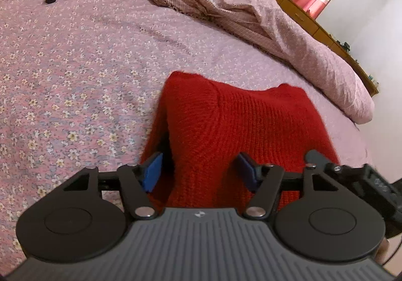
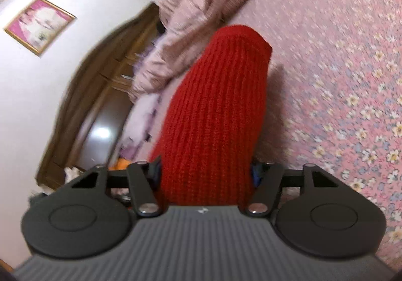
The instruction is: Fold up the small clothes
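Left gripper (image 1: pixel 199 170): your blue pads straddle a fold of the red knitted garment (image 1: pixel 233 130), apart, not pressing.
Right gripper (image 2: pixel 206 170): you clamp its ribbed part.
Garment: on the floral pink bedsheet (image 1: pixel 75 67).

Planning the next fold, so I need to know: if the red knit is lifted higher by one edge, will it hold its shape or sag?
The red knit will likely sag: in the left view it drapes in soft folds over the bedsheet. Its chunky ribbing suggests some weight for its size. The fuzzy yarn probably won't slip easily between the jaws.
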